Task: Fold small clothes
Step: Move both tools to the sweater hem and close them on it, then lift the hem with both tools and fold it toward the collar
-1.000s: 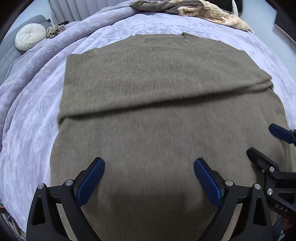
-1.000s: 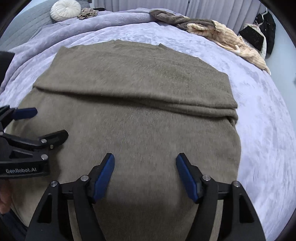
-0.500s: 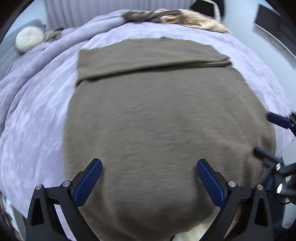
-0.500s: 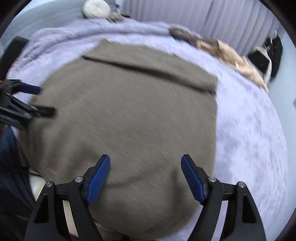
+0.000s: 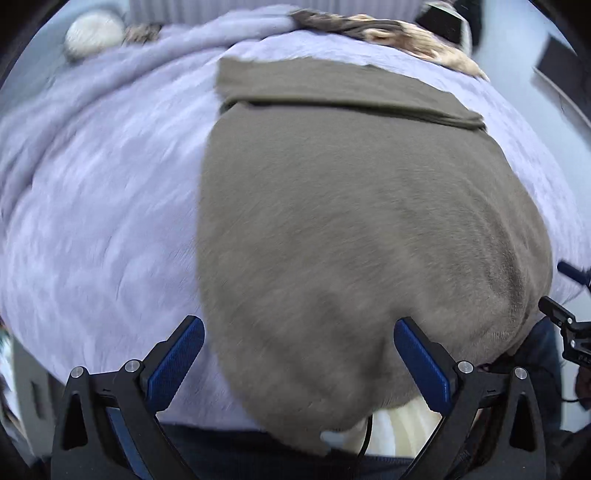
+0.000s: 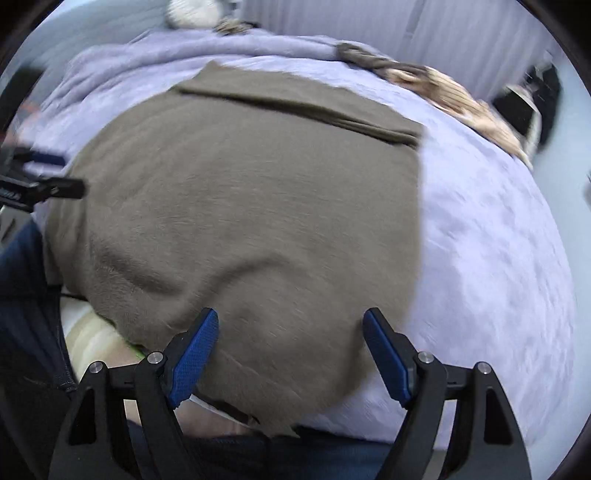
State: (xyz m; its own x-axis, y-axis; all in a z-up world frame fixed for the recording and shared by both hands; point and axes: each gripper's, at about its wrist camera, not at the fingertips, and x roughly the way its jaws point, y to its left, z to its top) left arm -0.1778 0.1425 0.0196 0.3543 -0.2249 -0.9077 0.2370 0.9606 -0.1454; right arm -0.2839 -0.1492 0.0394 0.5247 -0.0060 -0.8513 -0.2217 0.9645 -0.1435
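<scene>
An olive-brown knit garment (image 5: 351, 221) lies spread on the lavender bedspread (image 5: 92, 221), its far part folded over into a band. Its near hem hangs over the bed's front edge. My left gripper (image 5: 299, 362) is open and empty, hovering over the garment's near left corner. My right gripper (image 6: 291, 354) is open and empty above the garment (image 6: 251, 206) near its right hem. The left gripper shows at the left edge of the right wrist view (image 6: 40, 188); the right gripper shows at the right edge of the left wrist view (image 5: 569, 325).
A pile of tan and brown clothes (image 6: 436, 85) lies at the far right of the bed (image 6: 498, 258). A round white cushion (image 5: 92, 33) sits at the far left. A person's dark trousers (image 6: 29, 314) stand against the bed's front edge.
Both grippers have pulled back toward the front edge of the bed and apart to the sides. The garment now looks farther away, with its near hem in view. Both stay open.
</scene>
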